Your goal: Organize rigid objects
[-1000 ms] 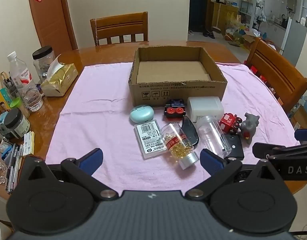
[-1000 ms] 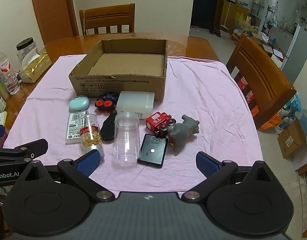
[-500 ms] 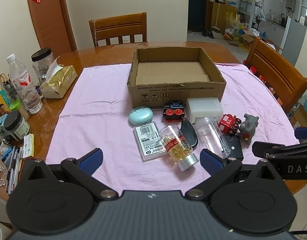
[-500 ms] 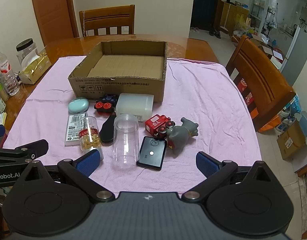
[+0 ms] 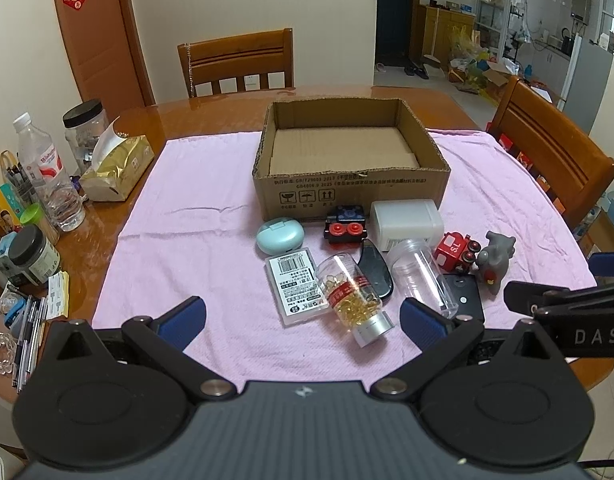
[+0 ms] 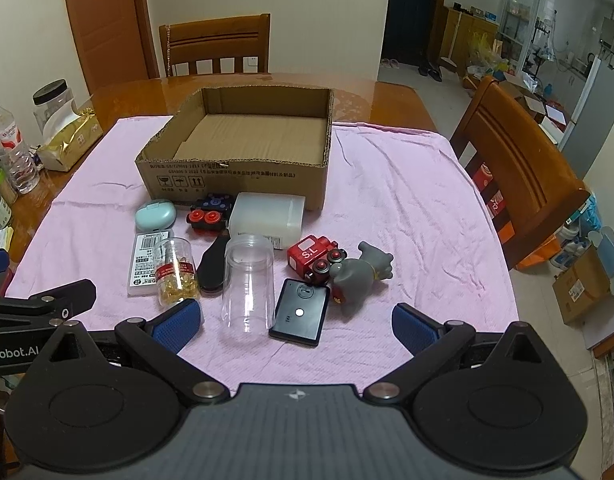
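An empty cardboard box (image 5: 349,190) (image 6: 243,182) stands on a pink cloth (image 5: 195,236). In front of it lie several small objects: a teal case (image 5: 280,236), a white barcode box (image 5: 296,290), a capsule bottle (image 5: 353,300), a clear jar (image 6: 249,286), a black flat device (image 6: 301,312), a red toy train (image 6: 313,258), a grey animal toy (image 6: 361,274), a white plastic box (image 6: 267,218) and a red-and-blue toy (image 6: 209,216). My left gripper (image 5: 299,318) is open and empty, near the capsule bottle. My right gripper (image 6: 297,322) is open and empty, near the jar and black device.
At the table's left edge stand a water bottle (image 5: 49,172), black-lidded jars (image 5: 33,256), a gold tissue pack (image 5: 117,170) and pens (image 5: 27,332). Wooden chairs stand at the far side (image 5: 237,64) and at the right (image 6: 515,164).
Both grippers have drawn back and risen slightly, so the objects sit a little farther off. Nothing on the cloth has moved.
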{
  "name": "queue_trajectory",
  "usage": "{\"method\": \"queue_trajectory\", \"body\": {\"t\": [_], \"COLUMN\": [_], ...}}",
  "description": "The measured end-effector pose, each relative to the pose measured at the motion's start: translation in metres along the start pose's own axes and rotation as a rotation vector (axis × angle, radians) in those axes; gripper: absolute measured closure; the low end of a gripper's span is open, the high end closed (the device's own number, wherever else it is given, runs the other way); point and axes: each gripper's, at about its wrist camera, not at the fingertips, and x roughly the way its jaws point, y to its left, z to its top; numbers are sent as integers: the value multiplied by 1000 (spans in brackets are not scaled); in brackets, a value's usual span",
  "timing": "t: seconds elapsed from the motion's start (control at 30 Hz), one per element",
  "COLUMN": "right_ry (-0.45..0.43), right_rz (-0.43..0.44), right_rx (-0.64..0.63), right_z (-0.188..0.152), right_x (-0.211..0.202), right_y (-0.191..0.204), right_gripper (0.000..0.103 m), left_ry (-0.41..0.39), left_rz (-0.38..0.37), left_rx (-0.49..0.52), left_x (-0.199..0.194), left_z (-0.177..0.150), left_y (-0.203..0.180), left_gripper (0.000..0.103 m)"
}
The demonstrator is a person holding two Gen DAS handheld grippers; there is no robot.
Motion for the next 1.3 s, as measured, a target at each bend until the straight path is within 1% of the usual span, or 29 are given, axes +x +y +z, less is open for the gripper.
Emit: {"method": "queue_trajectory", "body": {"t": [0.5,0.87,1.03,1.2,1.3], "right_ry": [-10,-21,-29,-29,-36], "right_rz": [8,33,47,57,63], "right_rx": [-10,-20,-26,-23,-22], "right_z": [3,7,11,13,13], "right_x": [-2,-5,-7,-8,-8], "right_y": [-5,-10,-10,-11,-11], "right_gripper": [0,0,0,0,0], "left_ry": [-8,-12,-18,-19,-17], "left_rz": [14,23,28,17,-4], "left_rx": [11,7,21,39,56], "left_x": [-4,-7,-8,-8,-5], "left_z": [3,6,8,12,14], "left_y": [-9,-12,-13,-13,-12], "left_gripper": [1,1,1,1,1]}}
